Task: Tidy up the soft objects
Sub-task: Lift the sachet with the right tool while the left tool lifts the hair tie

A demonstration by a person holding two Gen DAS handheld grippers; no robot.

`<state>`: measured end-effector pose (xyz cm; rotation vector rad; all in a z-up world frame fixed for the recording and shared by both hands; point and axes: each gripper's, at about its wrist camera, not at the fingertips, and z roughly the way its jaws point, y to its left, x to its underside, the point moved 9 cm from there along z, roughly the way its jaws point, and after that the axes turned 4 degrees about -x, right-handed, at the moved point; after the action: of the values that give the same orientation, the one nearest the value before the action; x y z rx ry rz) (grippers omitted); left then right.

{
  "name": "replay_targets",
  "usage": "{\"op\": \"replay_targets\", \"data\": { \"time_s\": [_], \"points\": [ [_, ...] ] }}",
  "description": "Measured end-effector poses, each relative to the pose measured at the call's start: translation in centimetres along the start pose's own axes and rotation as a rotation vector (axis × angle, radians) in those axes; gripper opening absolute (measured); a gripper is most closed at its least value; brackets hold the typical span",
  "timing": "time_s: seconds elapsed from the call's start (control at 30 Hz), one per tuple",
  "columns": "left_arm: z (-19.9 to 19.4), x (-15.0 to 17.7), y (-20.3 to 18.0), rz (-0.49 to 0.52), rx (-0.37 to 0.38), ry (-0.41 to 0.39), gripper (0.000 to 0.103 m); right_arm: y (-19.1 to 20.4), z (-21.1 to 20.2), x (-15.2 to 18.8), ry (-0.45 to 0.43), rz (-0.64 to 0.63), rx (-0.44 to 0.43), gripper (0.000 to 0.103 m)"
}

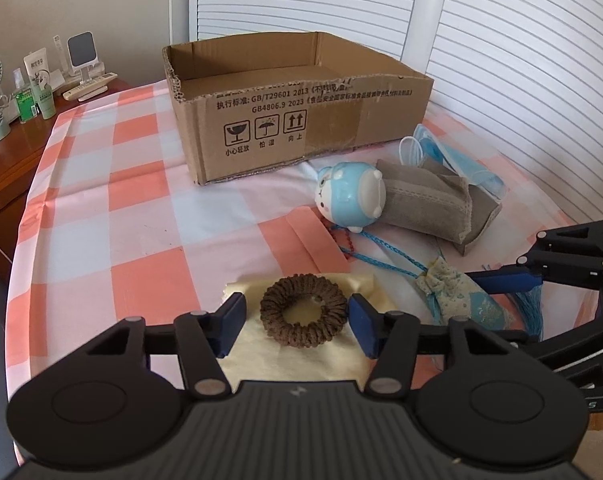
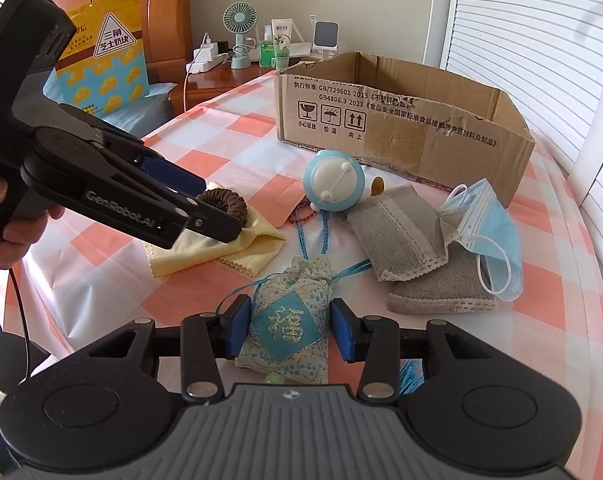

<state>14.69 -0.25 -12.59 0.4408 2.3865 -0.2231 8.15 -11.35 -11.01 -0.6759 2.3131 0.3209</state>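
Pink-and-white checked cloth (image 1: 141, 208) is covering the bed, with white louvred doors behind and an open brown cardboard box (image 1: 301, 120) sitting at the back, so far looking empty.

Going left to right: the left gripper (image 1: 297, 318) is hanging with its jaws spread wide either side of the brown knitted hair scrunchie (image 1: 303, 312), which is lying on a pale yellow cleaning cloth (image 1: 301, 360). Pads aren't touching it yet, so this looks like the start of a pick. Next move is probably closing gently on the ring without pinching the cloth too.

Further right, the right gripper (image 2: 287, 330) is also sitting spread, straddling the blue-and-cream embroidered sachet pouch (image 2: 287, 320), not squeezing it. Its cord and tassel might drag along.

Beyond, a blue-and-white round hamster toy (image 1: 351, 194), grey fabric pouches (image 2: 401, 236) and a light blue face mask (image 2: 485, 224) are waiting beside the box.

The box floor is mostly hidden by its near wall, and the sachet's tassel is getting cut off by the gripper body.
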Motion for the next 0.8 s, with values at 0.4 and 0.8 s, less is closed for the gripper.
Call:
{"op": "replay_targets", "data": {
  "time_s": [0.4,0.8],
  "points": [
    [-2.6,-0.9,-0.3,0.034,0.001,-0.036,0.042,0.2,-0.8,-0.3,-0.015,-0.027,0.024,0.034],
    [-5.5,-2.9,0.2,0.067,-0.018,-0.045,0.042,-0.3,-4.6,-2.3,-0.083,-0.043,0.016,0.033]
  ]
}}
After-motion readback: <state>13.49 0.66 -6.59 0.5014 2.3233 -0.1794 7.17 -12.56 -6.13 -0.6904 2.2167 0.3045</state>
